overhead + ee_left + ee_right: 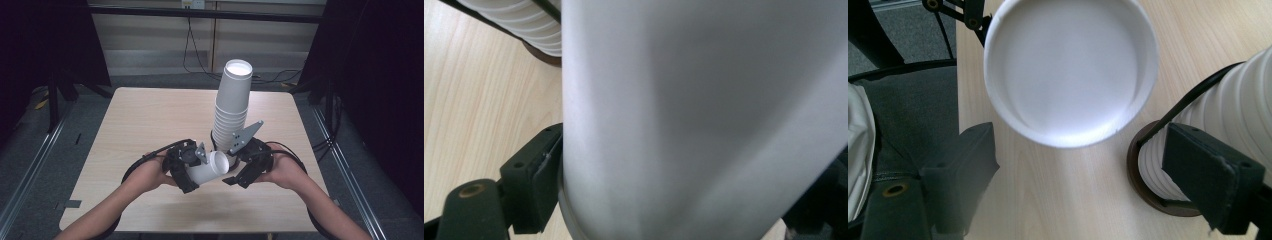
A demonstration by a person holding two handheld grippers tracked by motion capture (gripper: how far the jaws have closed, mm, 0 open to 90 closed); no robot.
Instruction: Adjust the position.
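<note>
From the high view, your left gripper [197, 167] holds a single white cup [210, 167] on its side, low over the near middle of the table [145, 120], mouth turned toward your right hand. The tilt looks deliberate: it presents the open rim to the other tool. Your right gripper [240, 167] sits just right of that mouth, touching nothing, and its grey plate crosses in front of the foot of the cup stack [232, 107]. The stack stands upright in a holder just behind both grippers, so a cup pulled from it has little way to travel.

In the left gripper view, the cup [704, 125] runs up between the fingers. The left pad [531, 192] presses flat on the wall just above the rolled rim, so the fingers are closed on the cup, near its widest and stiffest part. The ribbed stack [519, 22] shows at the top left, apart from the cup.

In the right gripper view, you look straight into the cup's mouth [1070, 70], hanging above the table [1058, 195] ahead of the fingers. Those fingers [960, 170] stand wide with only bare wood between them. The stack [1233, 120] rises at the right in its dark round base [1148, 195], a thin black rod beside it, likely there to keep the column from toppling. The right pad lies in front of the stack; whether it touches is unclear.
</note>
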